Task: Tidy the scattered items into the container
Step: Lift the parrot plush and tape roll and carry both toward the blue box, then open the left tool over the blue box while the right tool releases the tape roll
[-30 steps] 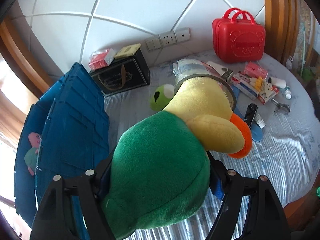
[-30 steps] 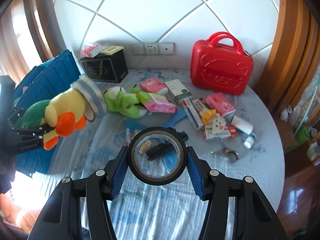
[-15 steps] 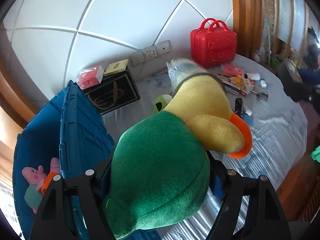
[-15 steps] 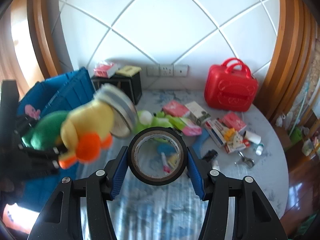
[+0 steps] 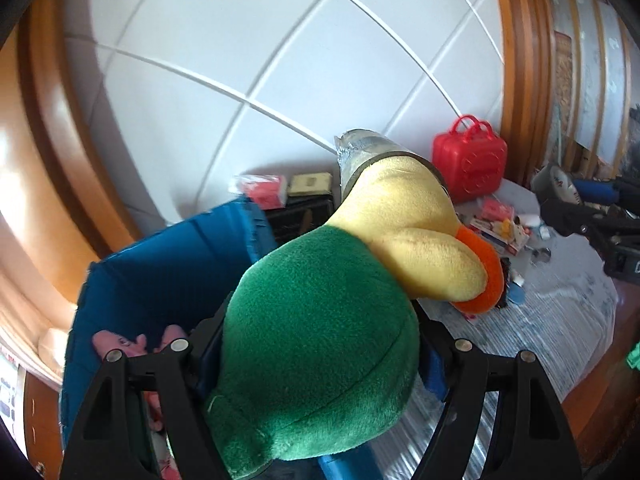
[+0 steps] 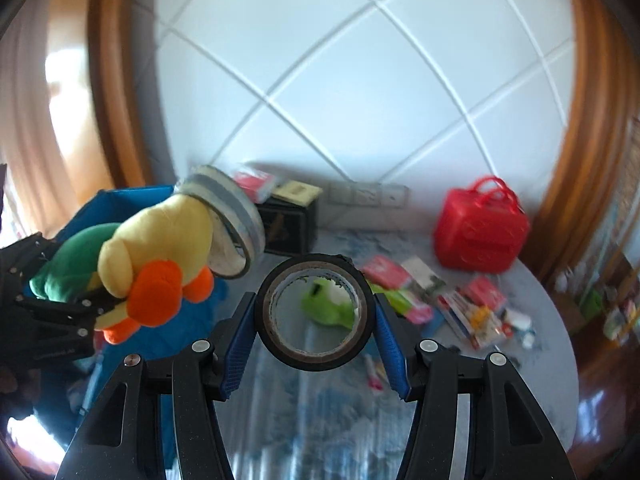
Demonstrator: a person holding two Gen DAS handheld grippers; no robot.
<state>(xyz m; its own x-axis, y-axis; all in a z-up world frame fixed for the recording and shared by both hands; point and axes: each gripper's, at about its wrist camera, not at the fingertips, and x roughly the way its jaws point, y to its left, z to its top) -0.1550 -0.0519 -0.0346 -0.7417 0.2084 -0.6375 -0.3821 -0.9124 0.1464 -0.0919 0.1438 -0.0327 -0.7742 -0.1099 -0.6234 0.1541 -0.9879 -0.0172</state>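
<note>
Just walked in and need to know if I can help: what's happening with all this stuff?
A tidy-up is under way. The left gripper holds a plush duck over the open blue crate, where a pink plush toy already lies. The right gripper grips a roll of dark tape. A green frog toy, boxes and a red case remain on the table.

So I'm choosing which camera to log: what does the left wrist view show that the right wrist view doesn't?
Only the left wrist view looks into the blue bin, where a pink plush already lies.

Only the right wrist view shows the black tape roll in the right gripper, and the green frog plush on the table.

Both show the duck plush clamped in the left gripper, and the red case.
</note>
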